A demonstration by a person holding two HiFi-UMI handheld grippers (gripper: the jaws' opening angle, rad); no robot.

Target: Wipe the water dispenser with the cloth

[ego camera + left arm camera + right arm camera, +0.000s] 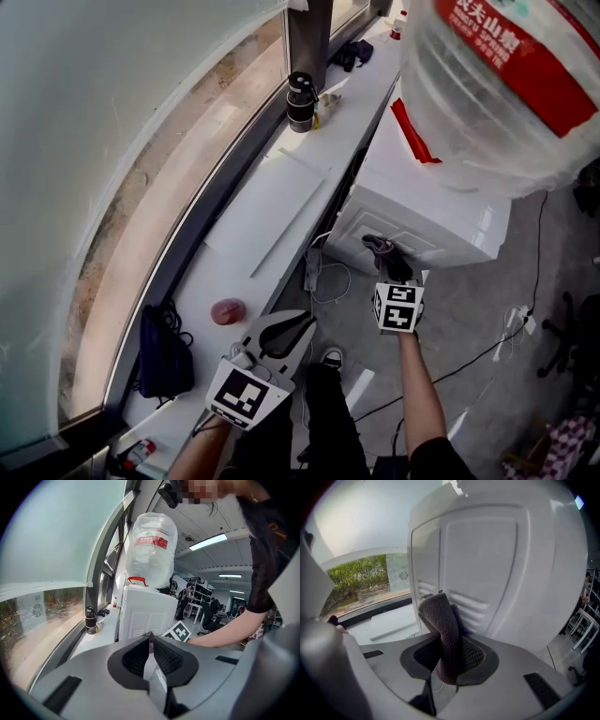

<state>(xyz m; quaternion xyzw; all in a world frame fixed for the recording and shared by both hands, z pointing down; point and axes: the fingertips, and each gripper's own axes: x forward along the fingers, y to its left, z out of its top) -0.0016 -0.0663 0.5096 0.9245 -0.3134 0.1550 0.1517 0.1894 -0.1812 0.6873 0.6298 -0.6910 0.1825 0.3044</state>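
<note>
Cloth (379,247) shows at the centre of the head view, dark and bunched, pinched in the right tongs (386,261) and held against the lower side panel of the white water dispenser (427,211). The big bottle (506,84) fills the upper right. The left tongs (281,335) hang low at bottom centre, beside the white tabletop (272,216) under the window and well apart from the dispenser. Cables (328,281) lie on the floor at the foot of the panel.

In the left gripper view, the jaws are pressed together with nothing between them. The dispenser stands ahead at mid-frame, untouched by this tool.

The right gripper view shows the jaws clamped on the folded cloth, whose free end stands up at centre and meets the panel at its louvred vents (464,609).

The step in hand looks like wiping this side panel. Only a small fold touches the surface, so leaning the tool in to flatten more cloth against the panel should clean better. Strokes along the slats would likely catch less than strokes across them. Firm pressure could rock the top-heavy bottle, so moderate force seems wise. The lower strokes should stay clear of the cables.
</note>
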